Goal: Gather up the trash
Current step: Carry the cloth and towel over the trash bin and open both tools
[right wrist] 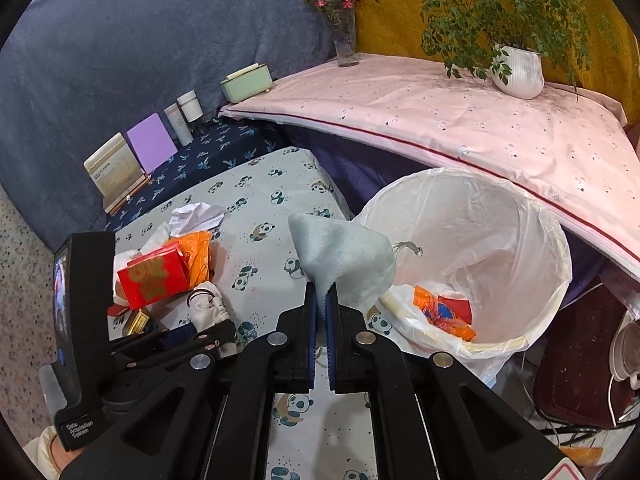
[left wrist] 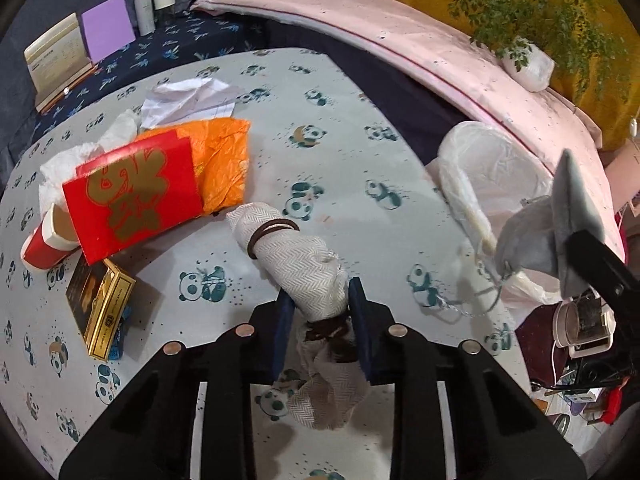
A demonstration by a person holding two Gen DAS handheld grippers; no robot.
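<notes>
My left gripper (left wrist: 320, 300) is shut on a rolled white herringbone cloth (left wrist: 296, 256) bound with brown hair ties, lying on the panda-print table (left wrist: 360, 152). My right gripper (right wrist: 321, 300) is shut on a pale blue-grey fleece cloth (right wrist: 344, 256), held above the table edge beside the white-lined trash bin (right wrist: 520, 232). The bin holds orange and red scraps (right wrist: 444, 312). In the left wrist view the fleece cloth (left wrist: 532, 236) hangs at the right by the bin (left wrist: 480, 160). A red envelope (left wrist: 136, 196), an orange bag (left wrist: 224, 160), crumpled paper (left wrist: 188, 100), tissue (left wrist: 116, 132), a red paper cup (left wrist: 44, 240) and a gold box (left wrist: 108, 312) lie at left.
A pink-covered surface (right wrist: 460, 120) with a potted plant (right wrist: 516, 68) and flower vase (right wrist: 346, 40) stands behind the bin. Bottles (right wrist: 184, 116), a purple card (right wrist: 152, 144), a calendar stand (right wrist: 114, 172) and a green box (right wrist: 246, 84) line the back. Cables and a dark red object (right wrist: 576, 352) sit on the floor at right.
</notes>
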